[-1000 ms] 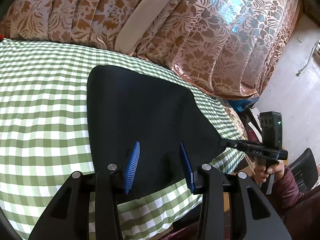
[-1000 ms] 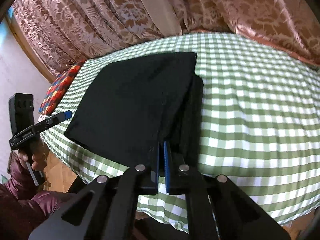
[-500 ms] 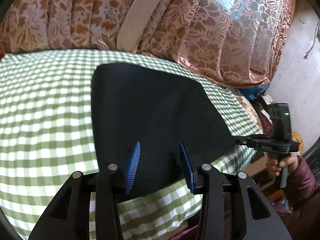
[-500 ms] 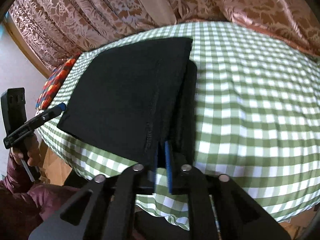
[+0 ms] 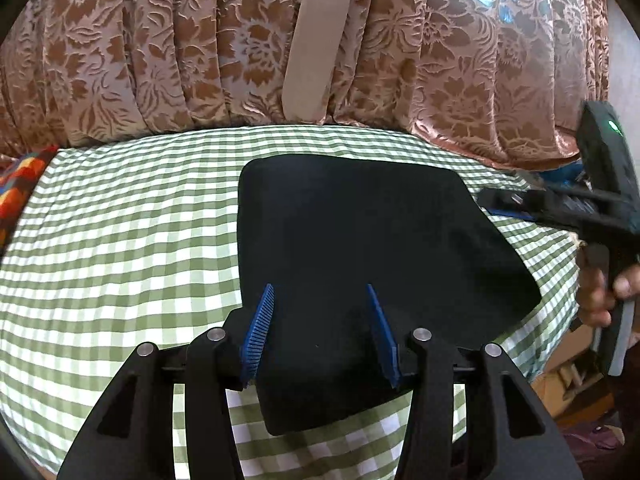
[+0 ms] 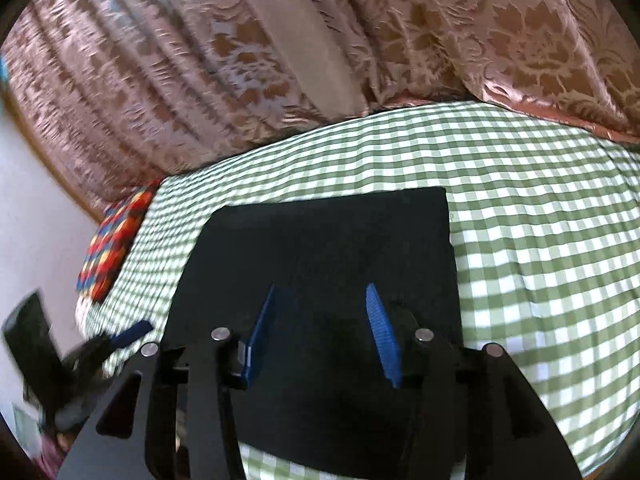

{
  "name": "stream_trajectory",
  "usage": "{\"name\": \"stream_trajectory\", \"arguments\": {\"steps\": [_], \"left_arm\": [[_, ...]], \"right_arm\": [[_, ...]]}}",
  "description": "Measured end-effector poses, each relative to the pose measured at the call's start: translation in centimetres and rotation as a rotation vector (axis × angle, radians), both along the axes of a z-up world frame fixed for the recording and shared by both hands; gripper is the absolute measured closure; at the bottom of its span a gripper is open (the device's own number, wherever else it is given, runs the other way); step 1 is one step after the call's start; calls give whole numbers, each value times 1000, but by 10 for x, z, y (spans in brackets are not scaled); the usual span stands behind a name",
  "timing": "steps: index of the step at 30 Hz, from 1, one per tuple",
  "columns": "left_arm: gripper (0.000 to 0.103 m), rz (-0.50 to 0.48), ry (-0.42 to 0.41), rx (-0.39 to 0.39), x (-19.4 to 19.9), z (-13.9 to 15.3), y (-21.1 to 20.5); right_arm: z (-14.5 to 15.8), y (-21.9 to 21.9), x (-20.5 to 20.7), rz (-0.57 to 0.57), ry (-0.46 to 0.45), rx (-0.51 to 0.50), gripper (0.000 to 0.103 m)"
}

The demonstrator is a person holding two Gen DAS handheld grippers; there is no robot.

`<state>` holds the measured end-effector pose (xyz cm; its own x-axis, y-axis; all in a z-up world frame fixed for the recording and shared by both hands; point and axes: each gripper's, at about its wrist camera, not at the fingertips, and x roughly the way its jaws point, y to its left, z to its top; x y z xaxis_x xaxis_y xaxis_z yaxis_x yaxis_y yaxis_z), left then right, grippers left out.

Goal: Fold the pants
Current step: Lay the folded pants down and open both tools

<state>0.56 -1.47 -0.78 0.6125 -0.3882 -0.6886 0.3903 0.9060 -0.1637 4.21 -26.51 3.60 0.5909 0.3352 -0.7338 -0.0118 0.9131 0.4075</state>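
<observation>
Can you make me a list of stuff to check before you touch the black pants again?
1. Left gripper open: ok, nothing between its pads.
2. Right gripper open: ok, it holds nothing.
3. Black pants folded into a compact block: ok.
4. Pants wholly on the checkered cloth: ok, though the near edge lies close to the table edge.
5. Layers lined up underneath: cannot tell, hidden.

daylight, bright | fisheye bends edges | right wrist view motion-blurred | curtain [image 5: 500, 8] backlit, glaring
</observation>
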Motion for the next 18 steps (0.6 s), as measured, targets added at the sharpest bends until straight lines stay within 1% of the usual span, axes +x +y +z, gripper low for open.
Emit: {"name": "stream_trajectory", "arguments": {"steps": [3,5,6,9,12,15,18], "left_arm": [[56,2,-1,22,2,-2,-2],[56,4,-2,34,3,-4,-3],[56,5,0,38,3,-5,-4],[56,9,12,55,6,-10,-6],[56,8,16,68,7,-14,-10],[56,4,14,80,8,-17,-15],[56,3,11,95,8,-20,-19]], "right_arm": [[-9,-2,20,-44,17,-33,57],[-15,-3,30,-67,23,-62,55],[-20,-5,35,-86,30,-89,55],[-30,-11,43,-112,44,-118,55],[-39,-13,49,-122,59,-145,54],[-53,-17,58,-121,104,-151,54],[-60,-17,62,-112,101,-173,53]]}}
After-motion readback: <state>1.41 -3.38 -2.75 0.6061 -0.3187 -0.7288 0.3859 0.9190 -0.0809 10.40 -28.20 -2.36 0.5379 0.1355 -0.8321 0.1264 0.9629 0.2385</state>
